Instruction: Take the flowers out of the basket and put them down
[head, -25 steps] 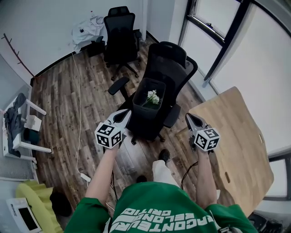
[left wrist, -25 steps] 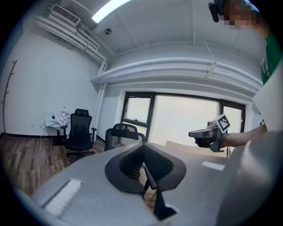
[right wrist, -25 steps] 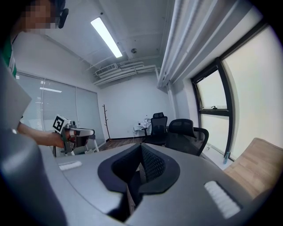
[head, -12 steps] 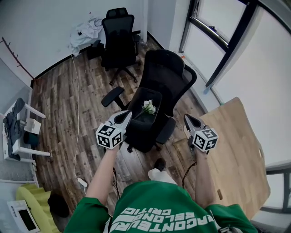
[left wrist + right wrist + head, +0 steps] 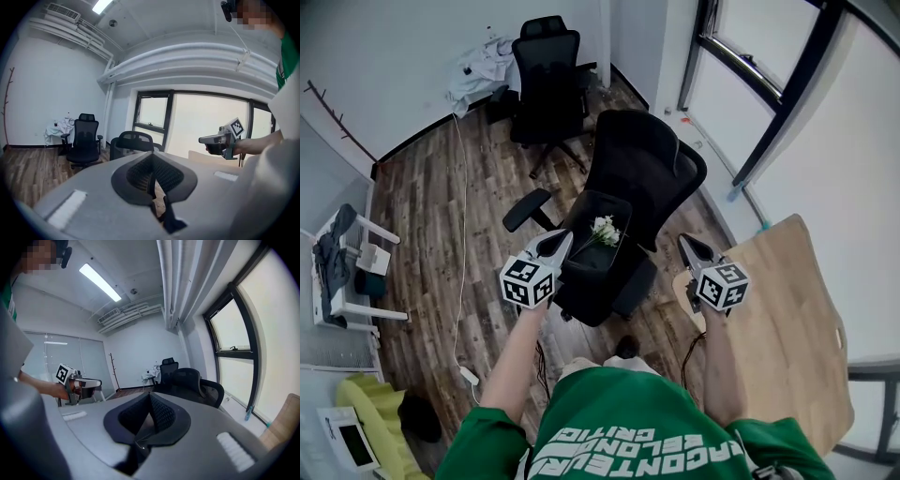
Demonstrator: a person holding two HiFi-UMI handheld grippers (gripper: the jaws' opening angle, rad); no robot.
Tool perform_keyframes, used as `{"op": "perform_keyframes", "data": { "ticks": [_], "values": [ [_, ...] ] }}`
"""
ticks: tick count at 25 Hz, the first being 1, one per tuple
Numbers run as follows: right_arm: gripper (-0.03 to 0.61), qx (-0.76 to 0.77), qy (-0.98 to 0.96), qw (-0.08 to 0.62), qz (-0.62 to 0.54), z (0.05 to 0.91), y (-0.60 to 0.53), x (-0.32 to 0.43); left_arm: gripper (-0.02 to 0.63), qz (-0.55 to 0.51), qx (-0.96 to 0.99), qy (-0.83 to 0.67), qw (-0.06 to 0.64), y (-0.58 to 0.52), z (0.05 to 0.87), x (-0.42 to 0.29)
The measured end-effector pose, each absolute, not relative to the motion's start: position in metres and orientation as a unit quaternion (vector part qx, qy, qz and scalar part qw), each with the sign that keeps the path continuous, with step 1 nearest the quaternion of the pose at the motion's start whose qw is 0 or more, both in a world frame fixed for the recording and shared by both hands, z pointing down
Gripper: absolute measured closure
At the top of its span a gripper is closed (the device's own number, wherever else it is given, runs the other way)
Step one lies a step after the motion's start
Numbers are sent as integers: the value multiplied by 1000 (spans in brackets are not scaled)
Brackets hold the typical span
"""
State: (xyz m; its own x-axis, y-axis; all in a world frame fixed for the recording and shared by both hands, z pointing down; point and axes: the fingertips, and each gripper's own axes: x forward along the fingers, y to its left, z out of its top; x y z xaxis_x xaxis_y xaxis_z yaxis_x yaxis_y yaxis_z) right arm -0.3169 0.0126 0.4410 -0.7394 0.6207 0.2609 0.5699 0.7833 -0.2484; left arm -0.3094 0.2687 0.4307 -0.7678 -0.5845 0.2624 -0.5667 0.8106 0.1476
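The flowers were seen inside the basket, which was set on the seat of the chair. The left gripper and right gripper were held closed and empty, either side of the basket.

The floor is dark wood plank and the walls are white. Tall windows with dark frames line the right side. One black office chair stands at mid-floor. A second black chair stands at the far wall, beside a heap of white cloth. A light wooden table occupies the right and a white rack the left. A white cable crosses the floor. A strip light and white pipes are fixed to the ceiling.
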Motion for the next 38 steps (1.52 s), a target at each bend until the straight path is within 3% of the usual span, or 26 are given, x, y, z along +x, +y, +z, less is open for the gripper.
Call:
{"op": "perform_keyframes", "data": {
  "ticks": [13, 25, 38],
  "values": [
    [572, -339, -920, 177, 81, 452, 28, -365, 594, -32, 309, -936, 165, 265, 446, -349],
    [572, -299, -930, 198, 77, 469, 42, -424, 594, -45, 358, -915, 180, 263, 476, -433],
    [572, -251, -935, 238, 84, 519, 61, -474, 594, -65, 398, -877, 260, 267, 575, -490]
  ]
}}
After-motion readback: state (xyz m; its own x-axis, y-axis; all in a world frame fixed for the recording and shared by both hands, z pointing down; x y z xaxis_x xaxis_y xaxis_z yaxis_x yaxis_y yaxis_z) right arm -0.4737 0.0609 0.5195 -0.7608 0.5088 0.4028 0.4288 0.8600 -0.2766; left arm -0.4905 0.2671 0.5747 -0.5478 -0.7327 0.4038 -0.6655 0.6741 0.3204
